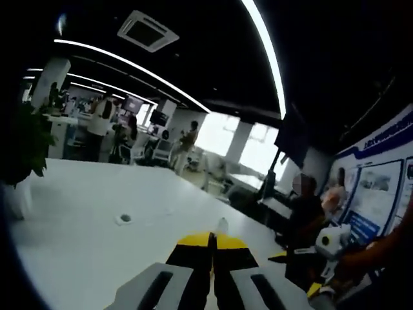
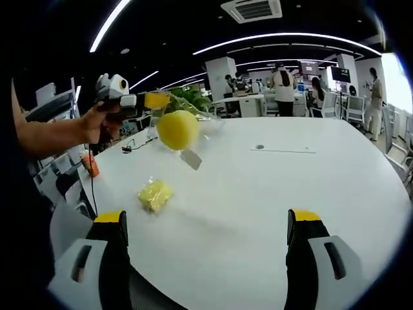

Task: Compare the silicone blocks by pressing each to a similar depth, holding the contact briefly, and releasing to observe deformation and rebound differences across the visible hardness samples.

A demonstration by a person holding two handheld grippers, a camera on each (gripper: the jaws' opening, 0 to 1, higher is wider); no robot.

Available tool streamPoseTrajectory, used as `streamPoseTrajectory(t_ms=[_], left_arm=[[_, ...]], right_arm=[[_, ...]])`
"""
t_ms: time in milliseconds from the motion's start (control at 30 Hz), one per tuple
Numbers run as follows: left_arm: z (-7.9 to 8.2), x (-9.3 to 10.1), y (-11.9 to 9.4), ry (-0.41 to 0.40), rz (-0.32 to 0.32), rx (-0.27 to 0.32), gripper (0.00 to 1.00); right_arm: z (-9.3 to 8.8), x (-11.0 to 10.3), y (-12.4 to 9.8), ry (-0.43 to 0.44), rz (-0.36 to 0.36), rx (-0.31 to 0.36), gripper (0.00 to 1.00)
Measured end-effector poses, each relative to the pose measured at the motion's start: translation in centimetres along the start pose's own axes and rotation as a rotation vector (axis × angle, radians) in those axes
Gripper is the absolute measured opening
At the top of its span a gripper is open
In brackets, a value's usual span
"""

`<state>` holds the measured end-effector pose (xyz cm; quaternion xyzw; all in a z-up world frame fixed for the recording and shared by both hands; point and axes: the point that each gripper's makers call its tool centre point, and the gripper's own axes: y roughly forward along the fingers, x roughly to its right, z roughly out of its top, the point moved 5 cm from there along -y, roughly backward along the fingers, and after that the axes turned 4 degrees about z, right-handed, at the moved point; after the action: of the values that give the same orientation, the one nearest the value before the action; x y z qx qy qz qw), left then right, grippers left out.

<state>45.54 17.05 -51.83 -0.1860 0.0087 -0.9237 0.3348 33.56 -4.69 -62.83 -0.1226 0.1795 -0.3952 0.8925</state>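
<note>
1. right gripper, nearest in the right gripper view: both yellow-tipped black jaws stand wide apart at the bottom, nothing between them, bare white table showing in the gap.
2. left gripper in the left gripper view: yellow-tipped jaws pressed together w/ just a thin dark seam; nothing visible between the tips from this angle.
3. same left gripper seen from the right gripper view, upper left: held up off the table by a hand, yellow tips pointing right.
4. round yellow object sits just below and right of those tips, in the air above the table; a clear wrapper or bag hangs off it. can't tell exactly how the jaws have it, but it's touching or right at the tips.
5. yellow silicone block in crinkly clear wrap lies flat on the table, left of centre, below the lifted object and well apart from it, ahead of the right gripper's left jaw.
6. small round port in the tabletop further back; also seen in the left gripper view.
7. green plant behind the lifted object; plant at left edge in the left gripper view.
8. bkgd: open office, people standing at desks, ceiling strip lights, poster wall at right.
</note>
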Motion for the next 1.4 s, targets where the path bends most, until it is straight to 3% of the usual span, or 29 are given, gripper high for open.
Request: streamPoseTrajectory(t_ms=[167, 567, 900, 1400], left_arm=[[2.0, 0.6, -1.2, -0.006, -0.009, 0.047, 0.00], [4.6, 1.2, -3.3, -0.017, -0.006, 0.130, 0.00], [5.2, 1.5, -4.0, -0.034, -0.011, 0.152, 0.00], [5.1, 4.5, -5.1, -0.032, -0.076, 0.149, 0.00]], right_arm=[[1.2, 0.1, 0.4, 0.008, 0.008, 0.035, 0.96], [3.6, -0.3, 1.2, -0.033, 0.039, 0.113, 0.96], [4.5, -0.4, 1.6, -0.056, 0.052, 0.125, 0.96], [9.3, -2.1, 3.3, -0.090, 0.149, 0.236, 0.96]])
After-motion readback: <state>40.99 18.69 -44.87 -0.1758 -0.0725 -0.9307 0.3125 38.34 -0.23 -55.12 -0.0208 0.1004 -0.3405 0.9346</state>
